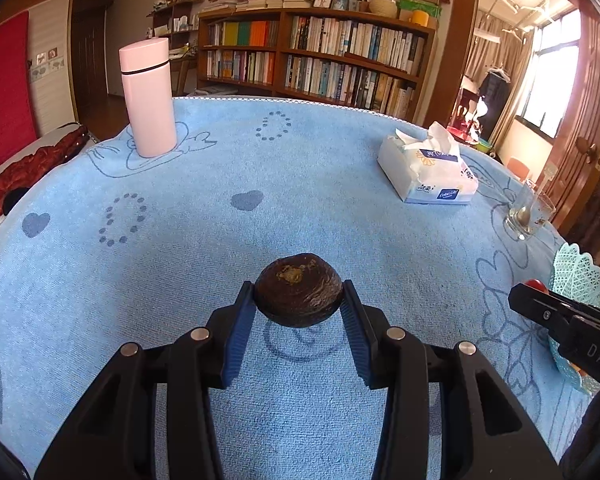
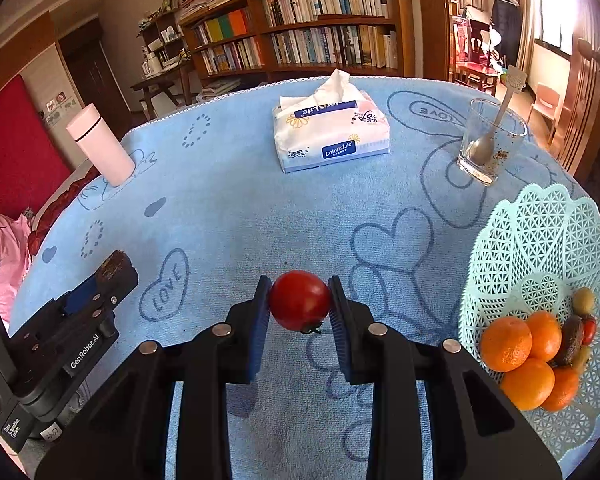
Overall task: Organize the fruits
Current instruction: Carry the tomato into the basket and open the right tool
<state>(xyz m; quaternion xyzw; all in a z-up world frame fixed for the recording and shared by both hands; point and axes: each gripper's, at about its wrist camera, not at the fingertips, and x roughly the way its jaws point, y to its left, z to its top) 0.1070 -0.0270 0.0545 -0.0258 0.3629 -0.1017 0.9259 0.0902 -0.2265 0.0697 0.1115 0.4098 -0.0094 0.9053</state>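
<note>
Two fruits are being held right now, one in each gripper. The left gripper is closed around a dark brown fruit, and the right gripper is closed around a red tomato. Both are held just above the blue cloth. The tomato looks light, smooth and shiny, so I think it could slip or get squashed if it is squeezed too hard. The best place to hold it is across its fat middle, and that is where the blue pads press it. Its little green stem points down toward the camera. The brown fruit is round and a bit flat, with rough, wrinkly skin and a pale yellow spot on top. It looks soft and easy to dent, so a gentle hold on its two sides seems right. The rough skin should help it stay put. The green basket sits on the right edge of the table, near the tomato and far from the brown fruit. It already holds oranges and some small dark, green and red fruits. A pink bottle, a pack of tissues and a glass with a spoon stand farther back.
</note>
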